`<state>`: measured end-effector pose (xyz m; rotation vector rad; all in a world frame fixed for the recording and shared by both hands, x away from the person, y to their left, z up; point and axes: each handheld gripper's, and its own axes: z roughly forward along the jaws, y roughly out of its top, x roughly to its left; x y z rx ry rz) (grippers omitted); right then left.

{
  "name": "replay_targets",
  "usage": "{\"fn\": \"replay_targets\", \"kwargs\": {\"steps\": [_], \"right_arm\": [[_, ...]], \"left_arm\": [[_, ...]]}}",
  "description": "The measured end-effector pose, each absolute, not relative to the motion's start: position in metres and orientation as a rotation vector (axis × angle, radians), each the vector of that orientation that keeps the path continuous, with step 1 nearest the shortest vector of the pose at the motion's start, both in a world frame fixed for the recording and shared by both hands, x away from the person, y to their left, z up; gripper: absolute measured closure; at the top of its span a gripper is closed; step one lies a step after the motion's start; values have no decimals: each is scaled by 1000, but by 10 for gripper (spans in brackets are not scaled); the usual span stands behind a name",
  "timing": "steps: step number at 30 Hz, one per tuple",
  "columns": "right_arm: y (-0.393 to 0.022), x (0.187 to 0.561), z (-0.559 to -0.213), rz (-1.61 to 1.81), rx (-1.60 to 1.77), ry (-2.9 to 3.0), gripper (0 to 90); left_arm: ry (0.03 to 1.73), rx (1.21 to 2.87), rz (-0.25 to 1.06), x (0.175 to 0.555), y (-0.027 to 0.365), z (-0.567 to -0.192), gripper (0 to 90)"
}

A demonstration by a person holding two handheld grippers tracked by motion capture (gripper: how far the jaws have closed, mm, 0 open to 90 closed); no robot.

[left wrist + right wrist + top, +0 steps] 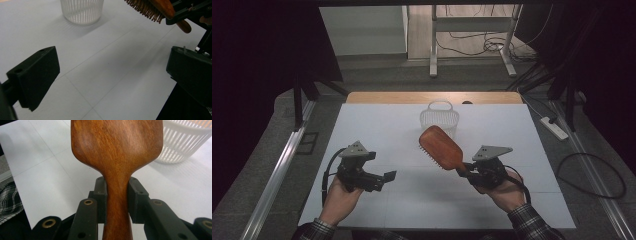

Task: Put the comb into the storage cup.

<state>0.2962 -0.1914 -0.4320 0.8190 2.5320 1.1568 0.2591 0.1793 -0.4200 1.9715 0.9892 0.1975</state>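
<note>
Wooden hairbrush [441, 147] is clamped by its handle in my right gripper [117, 200], lifted just short of the white basket [439, 120]; left gripper [110, 75] gapes empty. Next I judge: carry it over the basket's rim.

I note both grippers are matte black. The left gripper [388, 176] and right gripper [463, 171] each carry a grey three-cornered plate on top and trail a black cable. Brass-ringed screw holes show on the right gripper's linkage [88, 202]. I see plaid sleeves [532, 225] at both wrists.
</note>
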Motion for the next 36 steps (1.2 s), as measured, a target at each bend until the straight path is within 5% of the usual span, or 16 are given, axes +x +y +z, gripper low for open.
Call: {"fn": "replay_targets", "kwargs": {"steps": [36], "right_arm": [[-170,287,-430,1263,769,2522,719]], "left_arm": [[952,1903,-112,306,129,-423,0]]}}
